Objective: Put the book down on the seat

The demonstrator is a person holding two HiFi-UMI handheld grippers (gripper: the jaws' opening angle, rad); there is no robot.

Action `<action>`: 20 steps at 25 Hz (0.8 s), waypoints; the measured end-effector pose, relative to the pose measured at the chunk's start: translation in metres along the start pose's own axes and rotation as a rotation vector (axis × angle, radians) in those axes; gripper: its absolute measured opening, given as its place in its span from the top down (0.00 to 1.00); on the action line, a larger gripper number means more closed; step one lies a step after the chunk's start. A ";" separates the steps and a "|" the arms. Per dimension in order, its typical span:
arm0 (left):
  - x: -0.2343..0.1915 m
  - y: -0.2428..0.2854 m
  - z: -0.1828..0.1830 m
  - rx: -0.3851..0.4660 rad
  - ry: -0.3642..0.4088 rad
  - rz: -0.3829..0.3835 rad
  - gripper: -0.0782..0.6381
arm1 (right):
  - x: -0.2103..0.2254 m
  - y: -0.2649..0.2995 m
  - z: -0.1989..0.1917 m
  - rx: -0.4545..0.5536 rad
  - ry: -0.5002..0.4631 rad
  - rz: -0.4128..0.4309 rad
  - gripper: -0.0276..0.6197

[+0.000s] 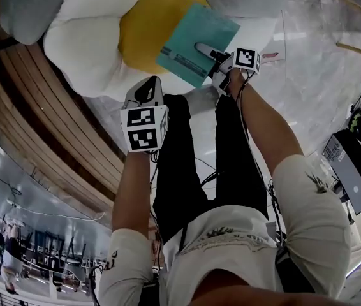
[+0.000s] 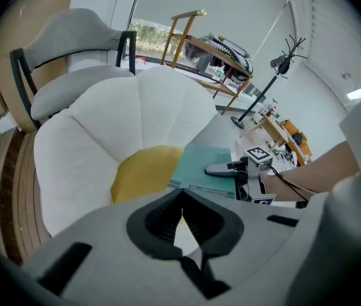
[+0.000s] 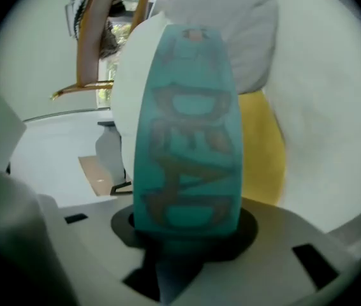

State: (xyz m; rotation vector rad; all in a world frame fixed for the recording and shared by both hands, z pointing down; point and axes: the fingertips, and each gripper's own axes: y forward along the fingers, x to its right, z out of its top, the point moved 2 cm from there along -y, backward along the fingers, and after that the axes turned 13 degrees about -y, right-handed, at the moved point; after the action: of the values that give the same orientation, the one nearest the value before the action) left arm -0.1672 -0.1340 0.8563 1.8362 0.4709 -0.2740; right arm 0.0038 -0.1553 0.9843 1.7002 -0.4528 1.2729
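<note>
The right gripper [image 1: 210, 53] has its jaws clamped on the book [image 1: 192, 34], partly apart, one jaw lying flat across the teal cover. The book is held level over the front of the seat [image 1: 85, 50], one corner over its yellow centre [image 1: 141, 36]; whether it touches the cushion cannot be told. The left gripper [image 2: 182, 197] hangs near the seat's edge, jaws together at the tips, empty.

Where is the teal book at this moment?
The teal book is at upper centre of the head view, gripped by the right claw, over the yellow middle of the white seat cushion.
</note>
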 end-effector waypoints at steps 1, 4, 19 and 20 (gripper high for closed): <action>-0.002 0.002 -0.003 -0.015 -0.003 -0.002 0.86 | 0.013 -0.003 -0.004 0.014 0.037 -0.029 0.69; -0.008 0.007 -0.014 -0.061 -0.045 -0.023 0.86 | 0.043 -0.012 -0.021 0.030 0.092 -0.105 0.69; -0.004 0.022 -0.029 -0.120 -0.037 -0.041 0.86 | 0.060 -0.011 -0.002 0.064 0.030 -0.077 0.69; -0.005 0.022 -0.028 -0.122 -0.034 -0.041 0.86 | 0.061 -0.009 0.000 0.059 0.026 -0.077 0.69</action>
State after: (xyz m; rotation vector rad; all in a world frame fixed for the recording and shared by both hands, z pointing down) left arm -0.1633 -0.1137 0.8862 1.7024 0.4914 -0.2972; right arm 0.0339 -0.1371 1.0345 1.7311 -0.3340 1.2620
